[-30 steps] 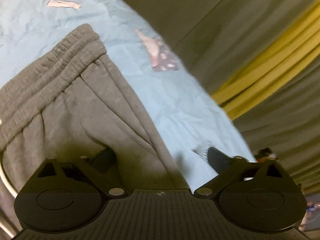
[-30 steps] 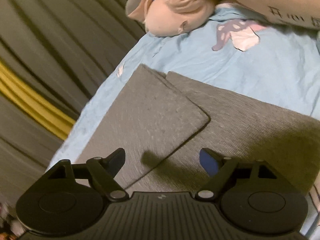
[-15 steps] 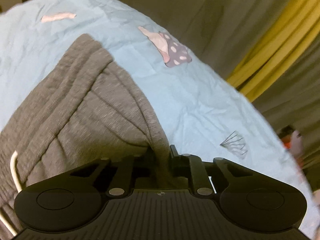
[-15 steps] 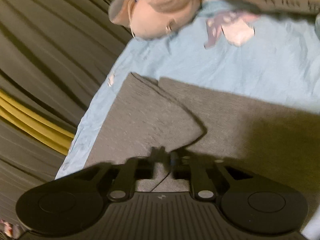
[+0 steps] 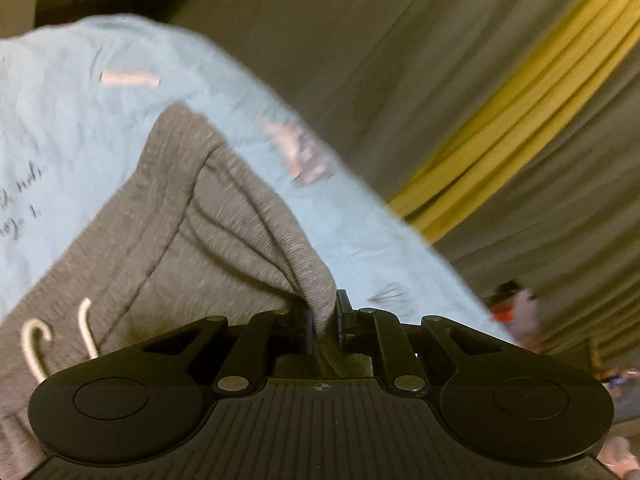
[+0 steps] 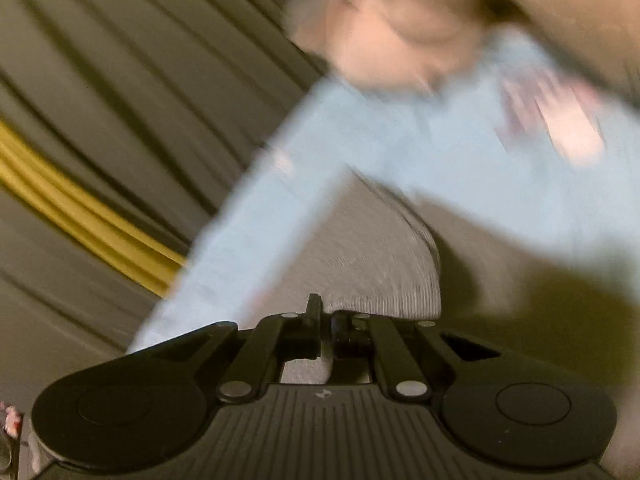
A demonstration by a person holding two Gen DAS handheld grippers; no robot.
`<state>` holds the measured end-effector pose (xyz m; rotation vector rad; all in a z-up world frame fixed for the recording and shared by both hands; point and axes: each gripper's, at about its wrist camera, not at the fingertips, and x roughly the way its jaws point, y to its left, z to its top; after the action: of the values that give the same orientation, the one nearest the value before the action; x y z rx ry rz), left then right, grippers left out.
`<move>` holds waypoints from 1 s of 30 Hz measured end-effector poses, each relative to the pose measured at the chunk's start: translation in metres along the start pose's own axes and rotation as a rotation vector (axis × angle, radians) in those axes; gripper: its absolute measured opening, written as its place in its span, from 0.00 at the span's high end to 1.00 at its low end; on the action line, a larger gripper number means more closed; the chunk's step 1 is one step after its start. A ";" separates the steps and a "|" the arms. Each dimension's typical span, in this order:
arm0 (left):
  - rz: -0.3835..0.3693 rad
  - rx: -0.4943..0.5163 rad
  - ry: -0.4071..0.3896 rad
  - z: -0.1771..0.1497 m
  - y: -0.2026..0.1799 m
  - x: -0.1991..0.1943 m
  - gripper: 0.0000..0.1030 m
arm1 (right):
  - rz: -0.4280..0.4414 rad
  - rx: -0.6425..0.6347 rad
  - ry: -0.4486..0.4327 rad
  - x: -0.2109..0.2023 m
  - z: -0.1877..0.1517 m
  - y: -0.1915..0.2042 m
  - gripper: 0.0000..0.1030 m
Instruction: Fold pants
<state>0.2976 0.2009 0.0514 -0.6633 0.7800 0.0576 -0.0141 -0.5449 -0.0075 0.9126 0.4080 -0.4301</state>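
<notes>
Grey sweatpants (image 5: 192, 240) lie on a light blue bedsheet (image 5: 60, 128). The left wrist view shows their ribbed waistband and white drawstring (image 5: 34, 344). My left gripper (image 5: 323, 320) is shut on a pinched fold of the pants near the waist and lifts it off the sheet. The right wrist view is blurred; it shows the leg end of the pants (image 6: 380, 272). My right gripper (image 6: 326, 320) is shut on the edge of that leg and holds it raised above the sheet (image 6: 480, 184).
Grey curtains with a yellow band (image 5: 520, 120) hang beyond the bed edge. A pink plush toy (image 6: 392, 40) lies at the far side of the sheet in the right wrist view. Small colourful items (image 5: 516, 308) sit beyond the bed edge.
Both grippers were open over the pants a second ago, then closed on the fabric. Now both lift the pinched cloth off the sheet; the right one moves fast.
</notes>
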 end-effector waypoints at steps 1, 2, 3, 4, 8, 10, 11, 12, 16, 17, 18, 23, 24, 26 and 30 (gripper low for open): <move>-0.041 0.012 -0.021 -0.001 0.001 -0.019 0.88 | 0.063 -0.010 -0.037 -0.017 0.012 0.009 0.96; -0.073 0.020 -0.039 -0.003 0.003 -0.040 0.88 | 0.128 -0.014 -0.073 -0.037 0.024 0.016 0.96; -0.109 0.022 -0.062 -0.009 0.009 -0.063 0.88 | 0.164 -0.024 -0.107 -0.054 0.032 0.020 0.96; -0.136 0.022 -0.078 -0.014 0.016 -0.080 0.87 | 0.183 -0.041 -0.135 -0.072 0.037 0.021 0.96; -0.163 0.052 -0.070 -0.065 0.071 -0.137 0.80 | 0.165 -0.099 -0.153 -0.126 0.031 -0.015 0.96; -0.106 0.045 -0.012 -0.096 0.102 -0.140 0.65 | 0.068 -0.085 -0.080 -0.126 0.010 -0.048 0.96; -0.041 0.047 0.024 -0.115 0.119 -0.137 0.65 | -0.002 -0.091 -0.037 -0.120 -0.001 -0.062 0.96; 0.023 0.045 0.057 -0.129 0.132 -0.132 0.65 | -0.085 -0.095 0.030 -0.108 -0.014 -0.079 0.96; 0.048 -0.076 0.073 -0.155 0.174 -0.132 0.58 | -0.191 0.027 0.095 -0.085 -0.048 -0.121 0.95; 0.043 -0.103 0.052 -0.152 0.176 -0.135 0.52 | -0.189 0.042 0.085 -0.087 -0.049 -0.120 0.94; 0.055 -0.115 0.026 -0.149 0.176 -0.140 0.35 | -0.187 0.052 0.080 -0.089 -0.049 -0.118 0.90; 0.060 -0.067 -0.016 -0.134 0.166 -0.143 0.21 | -0.161 0.061 0.090 -0.078 -0.049 -0.107 0.67; 0.053 -0.070 0.015 -0.131 0.166 -0.135 0.26 | -0.161 0.066 0.087 -0.076 -0.050 -0.107 0.67; 0.073 -0.069 0.057 -0.130 0.162 -0.124 0.44 | -0.166 0.073 0.072 -0.074 -0.052 -0.106 0.69; 0.086 -0.097 0.037 -0.125 0.155 -0.119 0.74 | -0.195 0.028 0.068 -0.079 -0.052 -0.100 0.95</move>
<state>0.0891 0.2757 -0.0170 -0.7243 0.8448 0.1626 -0.1403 -0.5414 -0.0625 0.9201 0.5568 -0.5852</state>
